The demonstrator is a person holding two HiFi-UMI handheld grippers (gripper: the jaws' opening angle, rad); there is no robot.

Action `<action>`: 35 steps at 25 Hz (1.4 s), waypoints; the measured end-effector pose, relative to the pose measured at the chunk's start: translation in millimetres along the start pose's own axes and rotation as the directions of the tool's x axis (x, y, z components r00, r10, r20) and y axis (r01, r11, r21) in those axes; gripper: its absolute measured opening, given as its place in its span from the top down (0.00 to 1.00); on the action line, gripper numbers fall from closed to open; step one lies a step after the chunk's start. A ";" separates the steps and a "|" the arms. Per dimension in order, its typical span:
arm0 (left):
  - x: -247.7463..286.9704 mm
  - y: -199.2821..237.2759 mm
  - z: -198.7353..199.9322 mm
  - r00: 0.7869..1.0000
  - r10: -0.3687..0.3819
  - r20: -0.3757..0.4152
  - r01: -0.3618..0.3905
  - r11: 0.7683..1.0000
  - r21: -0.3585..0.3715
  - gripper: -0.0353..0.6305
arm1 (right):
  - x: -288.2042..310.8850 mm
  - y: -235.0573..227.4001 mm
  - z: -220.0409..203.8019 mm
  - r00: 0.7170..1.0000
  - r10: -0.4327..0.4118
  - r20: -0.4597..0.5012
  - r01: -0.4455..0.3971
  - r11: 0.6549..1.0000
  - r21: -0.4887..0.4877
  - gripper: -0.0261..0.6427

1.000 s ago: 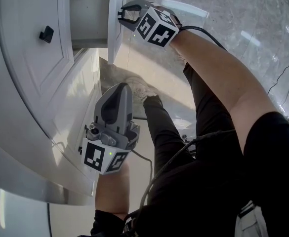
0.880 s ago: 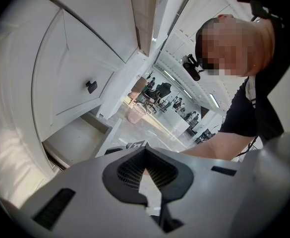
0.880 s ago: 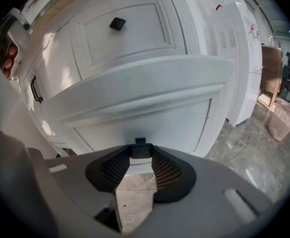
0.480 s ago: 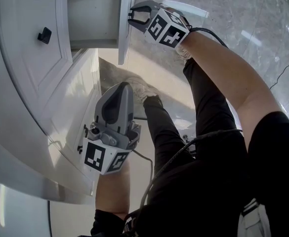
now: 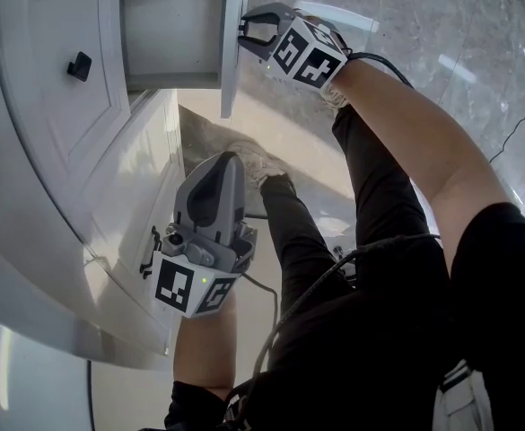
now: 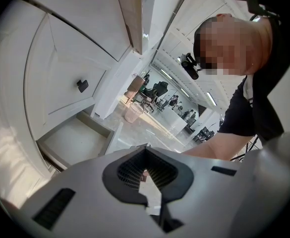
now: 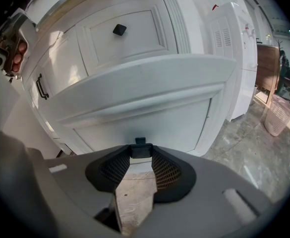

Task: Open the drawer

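The white drawer [image 5: 172, 25] of the curved cabinet stands pulled out, its front panel [image 5: 232, 52] edge-on at the top of the head view. My right gripper [image 5: 247, 32] is at that panel. In the right gripper view its fingertips [image 7: 141, 152] are shut on the small black knob [image 7: 141, 149] in the middle of the drawer front [image 7: 145, 108]. My left gripper [image 5: 226, 158] hangs lower down, in front of the cabinet door, shut and holding nothing. In the left gripper view its tips [image 6: 145, 150] meet, and the open drawer [image 6: 75, 143] lies beyond them.
Another drawer front with a black knob [image 5: 79, 65] sits beside the open one. A cabinet door with a dark bar handle [image 5: 145, 254] is at my left gripper's side. The person's legs and a shoe [image 5: 262, 164] stand close on the marble floor. A basket [image 7: 278, 115] stands further off.
My right gripper and the drawer front have moved rightwards in the head view, so the drawer stands further out. The left gripper has stayed where it was.
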State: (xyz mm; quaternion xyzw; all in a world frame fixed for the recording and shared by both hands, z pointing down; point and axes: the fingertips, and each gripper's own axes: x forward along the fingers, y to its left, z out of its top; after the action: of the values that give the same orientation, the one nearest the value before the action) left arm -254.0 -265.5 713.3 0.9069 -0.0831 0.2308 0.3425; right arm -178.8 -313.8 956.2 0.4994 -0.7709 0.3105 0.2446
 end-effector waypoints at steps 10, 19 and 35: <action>2.3 -3.3 -0.6 1.000 -0.001 0.002 0.001 1.000 0.001 0.96 | -10.3 -1.7 -8.9 1.000 -0.001 -0.003 0.001 1.000 0.005 0.76; 6.9 -7.6 1.2 1.000 -0.008 0.000 0.008 1.000 -0.002 0.96 | -18.4 -2.8 -17.1 1.000 0.001 -0.013 -0.001 1.000 0.019 0.76; 12.0 -8.7 7.6 1.000 -0.007 0.009 0.007 1.000 -0.002 0.96 | -27.8 -3.3 -27.2 1.000 0.003 -0.012 -0.003 0.999 0.052 0.76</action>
State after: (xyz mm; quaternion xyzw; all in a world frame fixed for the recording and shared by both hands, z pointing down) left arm -238.1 -263.9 708.9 0.9080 -0.0818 0.2254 0.3436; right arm -163.3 -278.0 956.5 0.5027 -0.7618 0.3339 0.2355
